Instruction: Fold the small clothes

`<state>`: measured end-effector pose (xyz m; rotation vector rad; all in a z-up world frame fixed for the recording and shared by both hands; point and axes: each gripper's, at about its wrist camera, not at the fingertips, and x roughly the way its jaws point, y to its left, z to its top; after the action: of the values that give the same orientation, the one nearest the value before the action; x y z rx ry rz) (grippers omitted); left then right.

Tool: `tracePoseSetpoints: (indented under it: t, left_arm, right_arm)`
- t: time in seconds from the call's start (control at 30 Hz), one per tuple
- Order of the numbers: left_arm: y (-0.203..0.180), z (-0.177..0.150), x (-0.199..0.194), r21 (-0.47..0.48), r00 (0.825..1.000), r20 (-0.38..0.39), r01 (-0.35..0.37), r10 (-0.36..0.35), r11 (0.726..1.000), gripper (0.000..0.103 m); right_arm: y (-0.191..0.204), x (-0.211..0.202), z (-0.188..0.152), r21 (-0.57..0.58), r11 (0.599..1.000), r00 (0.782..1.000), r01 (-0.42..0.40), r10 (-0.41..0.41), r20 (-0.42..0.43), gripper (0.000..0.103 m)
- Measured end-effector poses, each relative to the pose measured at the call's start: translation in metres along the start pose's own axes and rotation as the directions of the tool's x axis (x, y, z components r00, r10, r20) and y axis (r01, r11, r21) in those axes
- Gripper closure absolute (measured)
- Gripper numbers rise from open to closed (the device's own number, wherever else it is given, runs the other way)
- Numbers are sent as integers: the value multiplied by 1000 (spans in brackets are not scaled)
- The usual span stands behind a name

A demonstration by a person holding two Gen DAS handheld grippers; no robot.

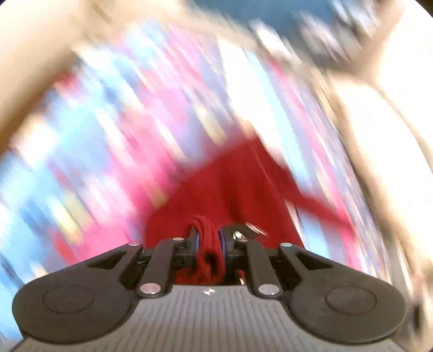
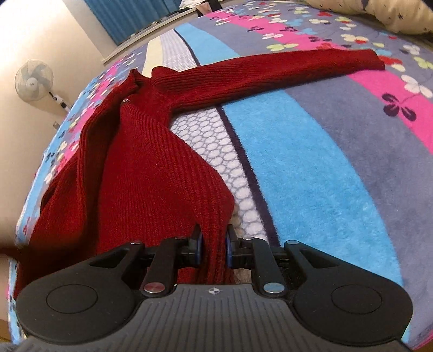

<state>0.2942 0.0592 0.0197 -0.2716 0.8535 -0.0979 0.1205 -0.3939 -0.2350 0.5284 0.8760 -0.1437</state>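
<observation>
Gripping red knit on both sides. My right gripper (image 2: 213,245) has its jaws drawn in narrow on a bunched edge of the dark red ribbed sweater (image 2: 151,173); the blue-edged pads press the fabric from either side, and a fold of knit runs down between them toward the camera.

Sweater position, right wrist view: it lies on the bed, on a fleece blanket (image 2: 311,162) striped blue, grey, pink and white with a clover-flower print. The body runs from my jaws up toward the neck. One sleeve (image 2: 270,67) stretches out flat to the right across the pink stripe, cuff at the far end. The other side drapes toward the left edge of the bed.

My left gripper (image 1: 208,238) is likewise closed narrow, pinching a thick wad of the same red knit between its pads. That view is heavily motion-blurred; beyond the jaws I can only make out red fabric and smeared blanket colours.

Background, right view: a white pedestal fan (image 2: 33,80) against the cream wall, a blue curtain (image 2: 130,16) at the top, a pale pillow (image 2: 379,13) at upper right.

Writing: none readable. I see only a small round crosshair mark (image 2: 213,291) on the grey gripper body.
</observation>
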Motion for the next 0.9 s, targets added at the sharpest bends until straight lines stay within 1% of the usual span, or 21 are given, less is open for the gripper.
tracePoseSetpoints:
  t: [0.03, 0.07, 0.1, 0.13, 0.17, 0.2, 0.23, 0.27, 0.3, 0.33, 0.37, 0.4, 0.43, 0.5, 0.53, 0.6, 0.67, 0.7, 0.77, 0.83, 0.9]
  left_arm:
    - [26, 39, -2, -37, 978, 130, -161, 164, 986, 91]
    - [47, 68, 2, -69, 928, 202, -306, 313, 950, 91]
    - [76, 99, 10, -124, 857, 241, -439, 456, 890, 90]
    - [98, 116, 19, -156, 813, 238, -507, 531, 848, 81]
    - [117, 127, 26, -171, 790, 181, -561, 586, 810, 73]
    - [133, 130, 29, -201, 793, 124, -568, 596, 798, 67]
    - [142, 123, 28, -220, 819, 112, -531, 562, 818, 42]
    - [144, 111, 28, -219, 838, 112, -503, 534, 836, 6]
    - [143, 96, 30, -214, 842, 109, -499, 528, 840, 1]
    - [136, 77, 34, -186, 844, 111, -501, 525, 845, 0]
    - [127, 56, 42, -129, 862, 85, -488, 500, 863, 0]
    - [126, 37, 50, -77, 885, 44, -459, 463, 885, 0]
    - [114, 9, 62, -13, 910, -19, -415, 415, 910, 0]
    - [92, -49, 77, 93, 937, -97, -328, 336, 940, 0]
    - [83, -80, 84, 146, 946, -126, -280, 299, 949, 0]
    - [56, -137, 100, 266, 949, -202, -184, 241, 946, 0]
    - [44, -168, 123, 322, 954, -209, -141, 215, 936, 0]
    - [42, -171, 126, 325, 959, -196, -135, 207, 936, 0]
    - [42, -154, 141, 268, 970, -163, -134, 181, 954, 0]
    - [49, -122, 160, 167, 979, -147, -116, 141, 979, 0]
    - [53, -78, 190, 95, 982, -159, -84, 98, 992, 0]
  right_arm:
    - [1, 1, 1, -3, 1000, 1000, 6, -6, -4, 86]
    - [1, 2, 2, -3, 1000, 1000, 11, -11, -8, 86]
    - [1, 2, 3, 1, 1000, 1000, 14, -14, -12, 86]
    - [1, 2, 4, 3, 1000, 1000, 14, -14, -13, 86]
    - [1, 2, 4, 4, 1000, 1000, 16, -16, -14, 86]
    - [1, 1, 4, 5, 1000, 1000, 17, -17, -14, 86]
    - [1, 0, 4, 8, 1000, 1000, 15, -15, -12, 85]
    - [2, 0, 3, 10, 1000, 1000, 15, -15, -13, 85]
    - [2, 0, 3, 11, 1000, 1000, 19, -18, -14, 85]
    - [3, 1, 3, 11, 1000, 1000, 24, -24, -16, 85]
    - [3, 2, 4, 10, 1000, 999, 29, -29, -19, 85]
    - [4, 2, 4, 12, 999, 999, 35, -35, -24, 85]
    - [4, 1, 4, 15, 999, 999, 38, -38, -25, 84]
    - [6, -2, 4, 12, 999, 999, 33, -33, -22, 83]
    - [8, -4, 3, 8, 999, 999, 31, -31, -20, 80]
    - [8, -5, 0, 3, 1000, 999, 30, -30, -15, 79]
    - [6, -4, -2, 11, 1000, 999, 26, -25, -22, 75]
    - [6, -3, -3, 16, 1000, 999, 23, -22, -30, 74]
    - [6, -2, -4, 14, 1000, 999, 28, -28, -35, 73]
    - [7, 0, -6, 2, 1000, 999, 30, -30, -32, 72]
    - [8, 4, -7, -5, 999, 998, 39, -39, -41, 72]
